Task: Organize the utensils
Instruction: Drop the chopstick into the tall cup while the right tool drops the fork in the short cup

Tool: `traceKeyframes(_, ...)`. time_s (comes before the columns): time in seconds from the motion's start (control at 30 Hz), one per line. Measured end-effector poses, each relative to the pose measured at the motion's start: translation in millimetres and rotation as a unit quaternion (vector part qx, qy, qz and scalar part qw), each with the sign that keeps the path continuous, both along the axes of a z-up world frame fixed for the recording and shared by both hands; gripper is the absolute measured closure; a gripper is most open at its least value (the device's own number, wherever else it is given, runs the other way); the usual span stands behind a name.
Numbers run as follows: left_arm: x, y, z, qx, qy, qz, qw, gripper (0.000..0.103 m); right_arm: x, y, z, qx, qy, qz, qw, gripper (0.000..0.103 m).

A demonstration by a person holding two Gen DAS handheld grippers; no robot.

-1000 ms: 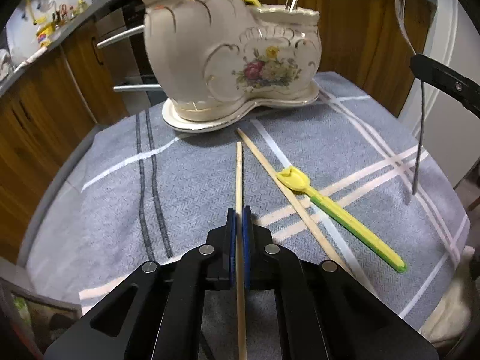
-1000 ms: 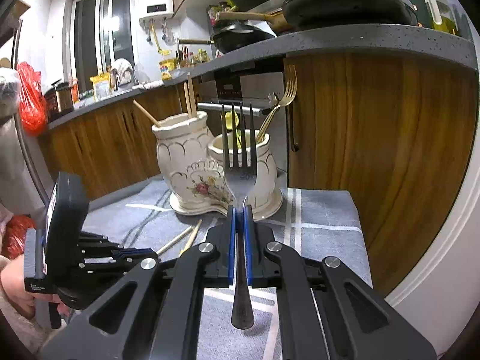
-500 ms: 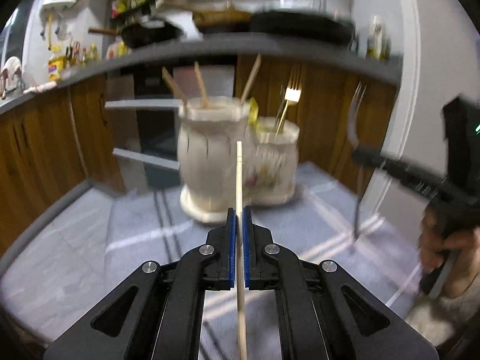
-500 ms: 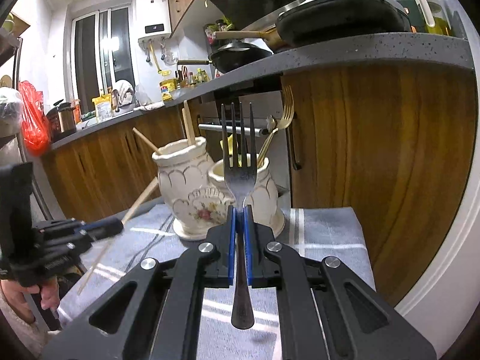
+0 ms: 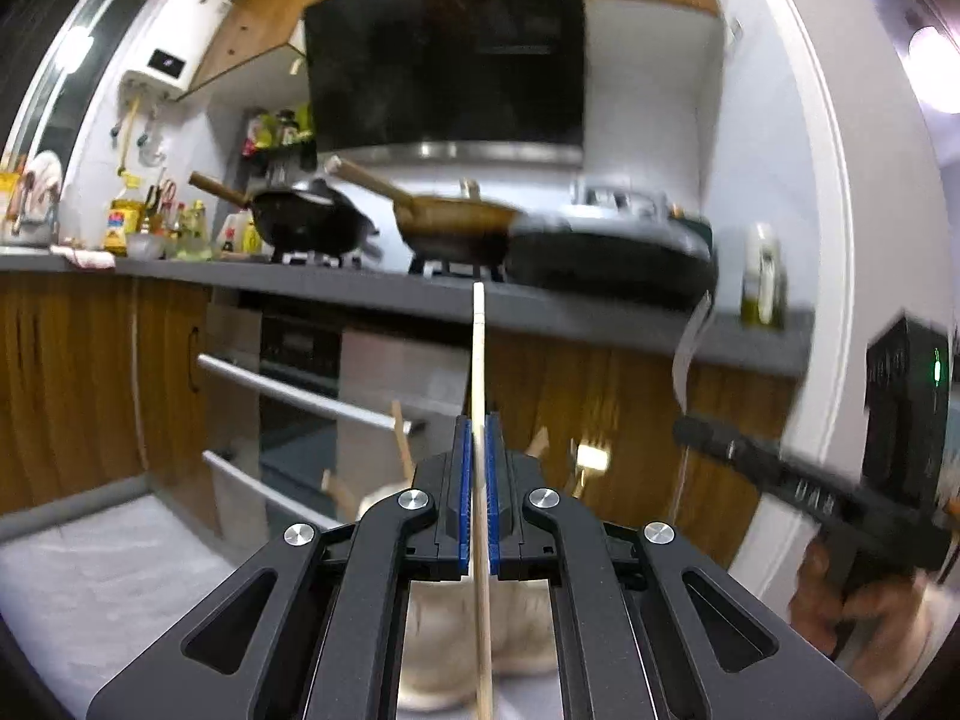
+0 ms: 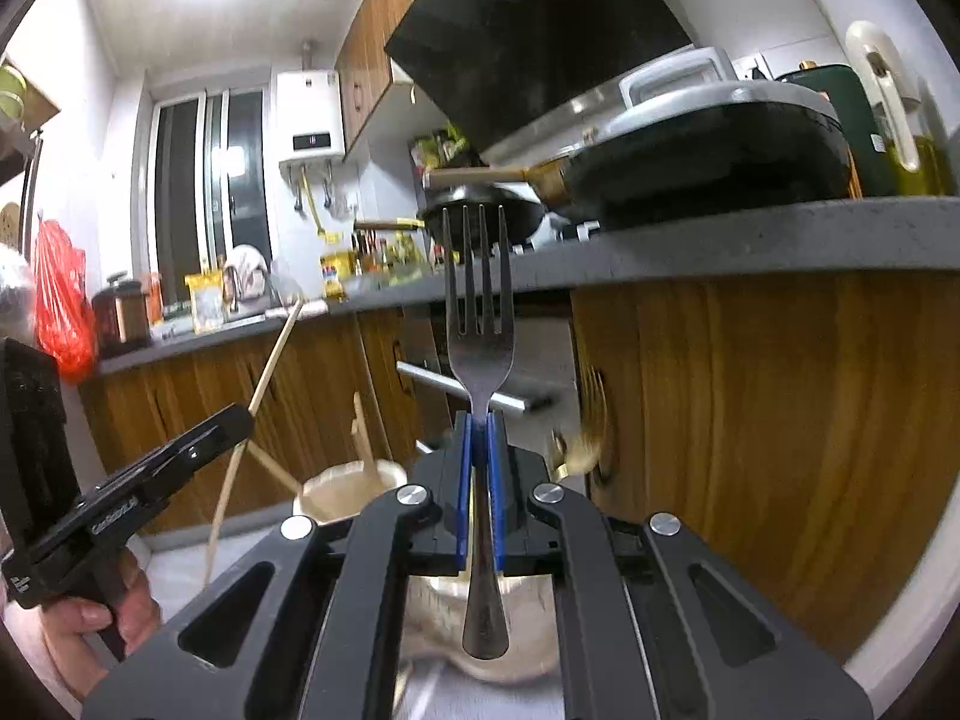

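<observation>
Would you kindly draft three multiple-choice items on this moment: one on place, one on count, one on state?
1. Where is the ceramic holder relative to the right gripper?
A. Below and ahead
B. Up on the counter
C. Out of sight

2. How many tines has the fork?
A. Two
B. Three
C. Four

3. What is the left gripper doing?
A. Open, holding nothing
B. Shut on the chopstick
C. Shut on a spoon

Key: A, the holder shows low in the right wrist view, under the jaws; C, four tines stand against the counter; B, blue pads pinch the wooden stick.
</observation>
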State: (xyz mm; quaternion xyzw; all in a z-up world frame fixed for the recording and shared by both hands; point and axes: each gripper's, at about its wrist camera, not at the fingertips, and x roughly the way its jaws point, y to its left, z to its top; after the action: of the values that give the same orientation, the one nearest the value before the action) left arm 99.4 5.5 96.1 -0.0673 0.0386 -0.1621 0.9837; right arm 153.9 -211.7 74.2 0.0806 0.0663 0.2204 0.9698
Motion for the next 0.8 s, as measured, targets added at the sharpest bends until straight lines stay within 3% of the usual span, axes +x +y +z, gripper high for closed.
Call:
traceKeyframes(0.13, 25.0, 0.1, 7.2, -0.038, -0.021, 0.006, 0.999, 0.098, 20.7, 3.3, 3.1, 0.014, -0.021, 0.003, 1.0, 0.098)
traceKeyframes(0.23, 37.9, -3.6, 10.4, -0.044, -0.036, 0.01, 0.9983, 0.098, 31.8, 7.5, 3.5, 0.011, -0.039, 0.001, 0.999, 0.098)
traceKeyframes(0.53, 67.0, -20.7, 3.1, -0.008, -0.064, 0.061, 0.996, 0.098, 57.1, 25.2, -17.9, -0.007, -0.03, 0.003, 1.0, 0.098)
traceKeyframes(0.8, 67.0, -29.1, -5.7, 0.027, -0.068, 0.051, 0.996, 0.098, 63.8, 35.8, -31.5, -0.031, -0.002, 0.026, 0.999, 0.098)
